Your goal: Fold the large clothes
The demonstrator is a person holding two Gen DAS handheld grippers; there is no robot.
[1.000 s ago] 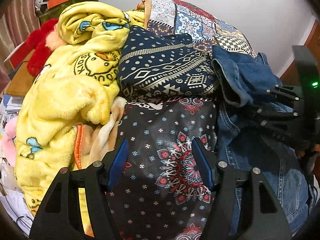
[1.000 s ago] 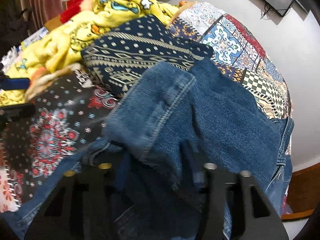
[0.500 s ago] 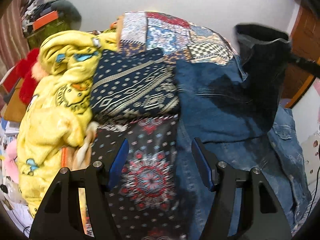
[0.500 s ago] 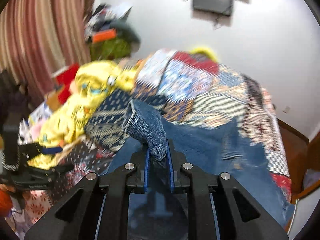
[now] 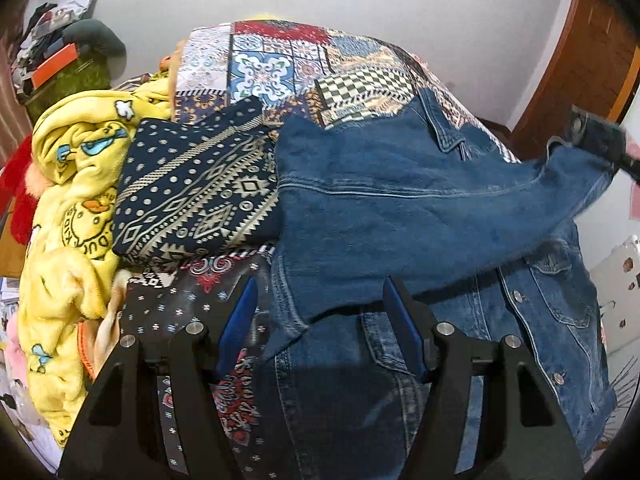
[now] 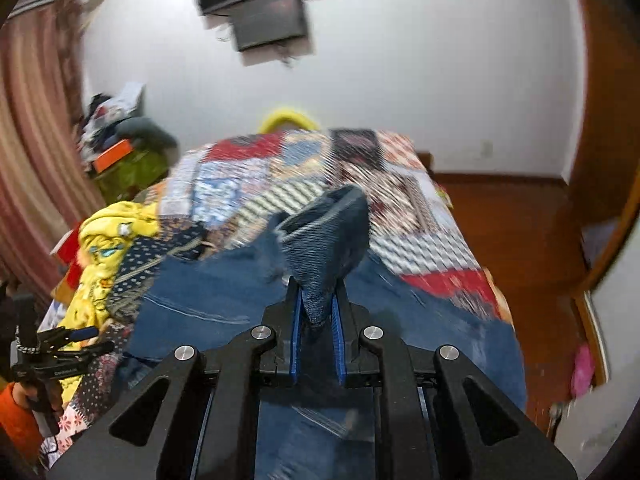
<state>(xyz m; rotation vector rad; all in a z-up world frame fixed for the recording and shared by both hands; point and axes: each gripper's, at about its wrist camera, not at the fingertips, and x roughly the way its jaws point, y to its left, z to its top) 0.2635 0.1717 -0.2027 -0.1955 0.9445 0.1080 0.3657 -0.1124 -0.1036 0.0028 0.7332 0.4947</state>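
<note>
Bed [image 5: 360, 88] piled with clothes | my right gripper [image 6: 317, 334] clamped on denim jacket [image 5: 400, 208] sleeve, spreading | left gripper [image 5: 320, 324] apart, empty | next: lay sleeve across.

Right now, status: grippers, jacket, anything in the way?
Right gripper shut on jacket sleeve, lifted. Left gripper open above jacket hem. Folded navy cloth against jacket's left edge.

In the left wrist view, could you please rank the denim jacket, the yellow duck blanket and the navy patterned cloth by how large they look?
1. denim jacket, largest, though nearest the camera.
2. yellow duck blanket.
3. navy patterned cloth, smallest, partly covered by the jacket.
</note>
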